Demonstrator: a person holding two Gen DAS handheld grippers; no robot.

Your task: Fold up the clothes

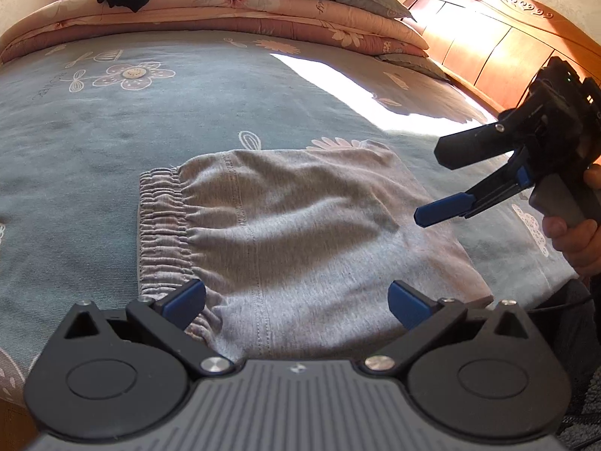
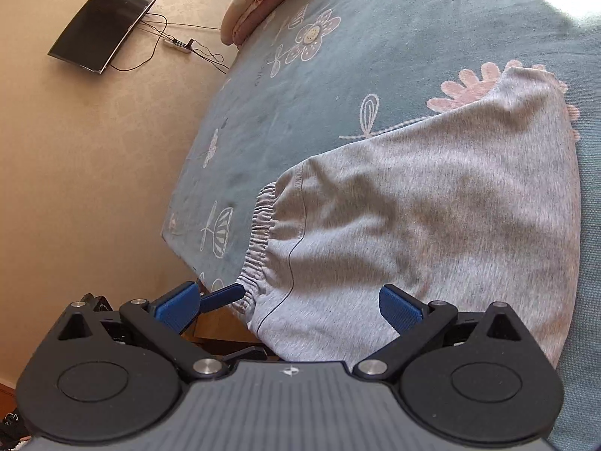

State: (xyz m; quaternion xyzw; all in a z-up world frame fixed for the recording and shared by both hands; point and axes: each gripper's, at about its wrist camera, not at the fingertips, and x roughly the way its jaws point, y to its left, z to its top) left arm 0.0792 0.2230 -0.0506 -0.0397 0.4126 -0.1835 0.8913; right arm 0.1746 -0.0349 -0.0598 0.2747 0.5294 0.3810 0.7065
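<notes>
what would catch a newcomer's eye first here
The folded grey garment lies near the bed's edge, elastic waistband on the left. Both grippers hover open: the left gripper at its near edge, the right gripper from the right.

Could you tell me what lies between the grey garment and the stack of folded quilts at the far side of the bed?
Only bare bedsheet: in the left wrist view, nothing rests between the grey garment and the folded quilts.

The blue bed sheet [image 1: 112, 131] is bare around the grey shorts [image 1: 300, 225]; stacked quilts [image 1: 263, 15] block the far side.
</notes>
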